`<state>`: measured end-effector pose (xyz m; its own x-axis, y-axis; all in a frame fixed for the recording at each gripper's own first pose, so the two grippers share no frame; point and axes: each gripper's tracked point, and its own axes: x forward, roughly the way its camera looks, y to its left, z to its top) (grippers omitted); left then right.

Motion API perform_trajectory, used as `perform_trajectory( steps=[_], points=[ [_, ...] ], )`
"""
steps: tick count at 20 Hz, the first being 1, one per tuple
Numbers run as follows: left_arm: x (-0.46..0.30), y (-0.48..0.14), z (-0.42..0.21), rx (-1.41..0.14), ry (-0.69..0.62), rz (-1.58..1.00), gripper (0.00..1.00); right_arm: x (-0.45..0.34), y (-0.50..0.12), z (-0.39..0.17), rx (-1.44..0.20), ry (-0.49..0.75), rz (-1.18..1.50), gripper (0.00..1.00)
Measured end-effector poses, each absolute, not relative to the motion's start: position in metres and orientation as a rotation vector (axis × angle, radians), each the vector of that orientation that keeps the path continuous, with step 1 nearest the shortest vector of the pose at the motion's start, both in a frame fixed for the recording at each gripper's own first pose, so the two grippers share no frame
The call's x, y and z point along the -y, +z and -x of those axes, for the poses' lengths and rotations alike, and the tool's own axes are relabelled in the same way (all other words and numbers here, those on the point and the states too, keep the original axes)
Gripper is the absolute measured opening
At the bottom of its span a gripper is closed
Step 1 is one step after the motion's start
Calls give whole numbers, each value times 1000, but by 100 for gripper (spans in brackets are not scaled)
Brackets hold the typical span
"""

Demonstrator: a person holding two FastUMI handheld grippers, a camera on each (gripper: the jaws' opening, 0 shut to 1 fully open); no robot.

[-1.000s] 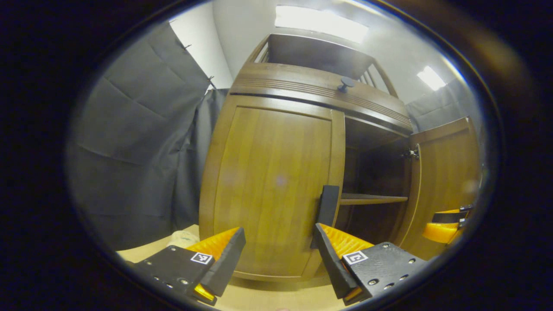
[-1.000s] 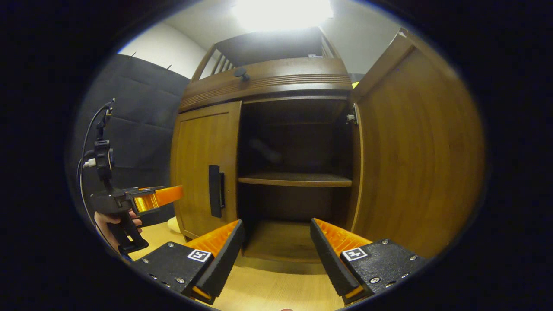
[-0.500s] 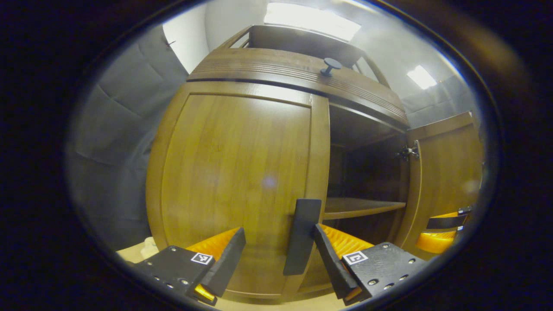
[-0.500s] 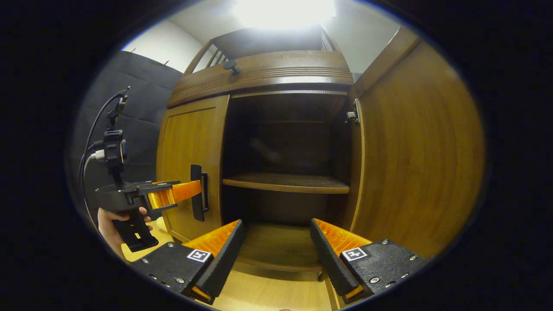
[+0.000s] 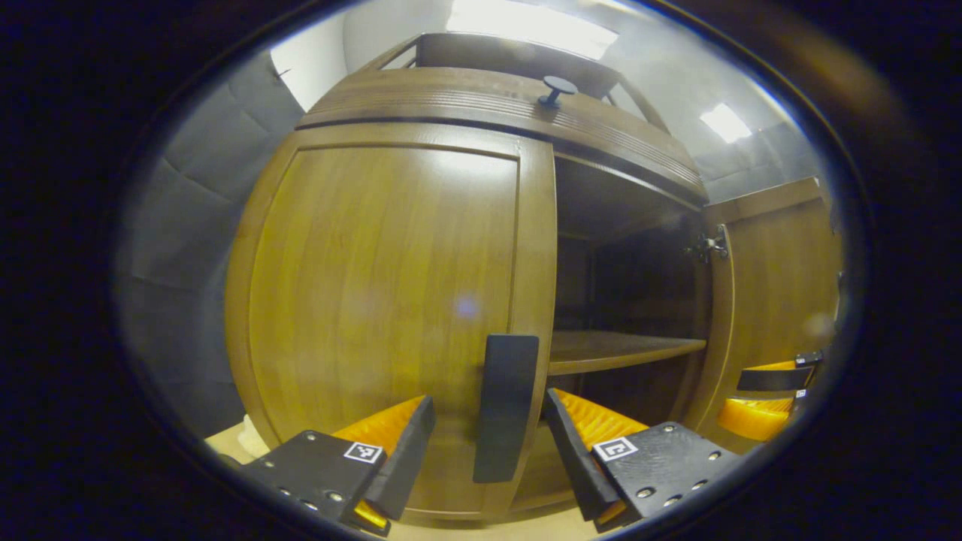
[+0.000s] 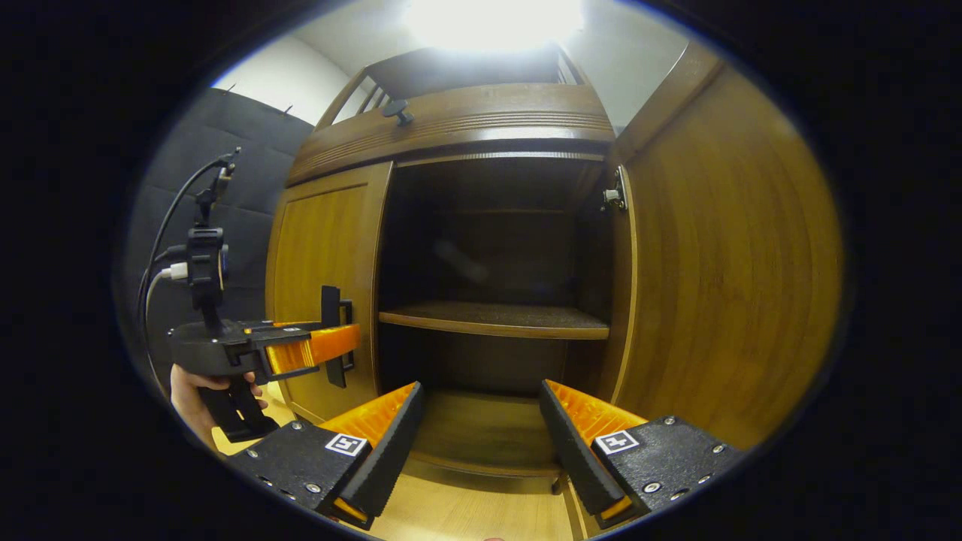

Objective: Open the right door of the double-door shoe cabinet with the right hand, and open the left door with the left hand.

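Wooden shoe cabinet (image 6: 451, 124), right door (image 6: 721, 255) open, left gripper (image 5: 488, 443) straddling handle (image 5: 505, 406)

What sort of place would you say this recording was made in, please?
Probably an indoor recording booth: dark cloth walls hang behind a wooden shoe cabinet standing on a pale wood floor, with ceiling lights overhead.

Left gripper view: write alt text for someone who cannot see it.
The open left gripper straddles the dark handle of the closed left door on a wooden shoe cabinet. To the right, the right door stands open, showing a shelf inside.
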<state>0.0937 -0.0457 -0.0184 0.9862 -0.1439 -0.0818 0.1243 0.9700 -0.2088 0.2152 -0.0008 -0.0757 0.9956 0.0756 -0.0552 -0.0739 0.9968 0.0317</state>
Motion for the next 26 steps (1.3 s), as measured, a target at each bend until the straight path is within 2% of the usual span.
perform_trajectory(
  steps=[2, 3, 5, 7, 8, 9, 10, 11, 13, 15, 16, 17, 20, 21, 26],
  points=[
    [47, -21, -95, -106, -148, 219, 81, 1, -76, -215, -59, 69, -24, 94],
    [47, -21, -96, -103, -147, 225, 82, 3, -77, -216, -60, 66, -20, 94],
    [49, -21, -98, -109, -136, 252, 46, 4, -78, -216, -66, 61, -13, 94],
    [49, -26, -97, -129, -135, 234, 45, 5, -78, -216, -70, 60, -7, 94],
    [49, -25, -100, -116, -136, 210, 37, 5, -78, -216, -71, 59, -7, 94],
    [47, -26, -98, -111, -137, 192, 36, 4, -79, -215, -75, 62, -10, 94],
    [48, -28, -99, -116, -142, 192, 24, 3, -79, -214, -79, 69, -14, 94],
    [49, -28, -99, -123, -154, 197, 25, 3, -79, -214, -79, 73, -15, 94],
    [53, -30, -96, -133, -173, 200, 14, 2, -77, -214, -73, 78, -18, 94],
    [53, -30, -96, -134, -185, 201, 20, -1, -74, -213, -68, 88, -32, 94],
    [53, -29, -95, -134, -191, 204, 27, 0, -73, -213, -64, 85, -37, 94],
    [54, -29, -94, -133, -199, 206, 20, 0, -73, -213, -61, 78, -40, 94],
    [52, -24, -92, -127, -234, 204, 18, 0, -68, -211, -52, 65, -43, 94],
    [53, -24, -92, -126, -247, 208, 22, 2, -66, -211, -48, 58, -42, 94],
    [50, -16, -90, -112, -277, 211, 20, 5, -54, -197, -12, 42, -62, 94]
  ],
)
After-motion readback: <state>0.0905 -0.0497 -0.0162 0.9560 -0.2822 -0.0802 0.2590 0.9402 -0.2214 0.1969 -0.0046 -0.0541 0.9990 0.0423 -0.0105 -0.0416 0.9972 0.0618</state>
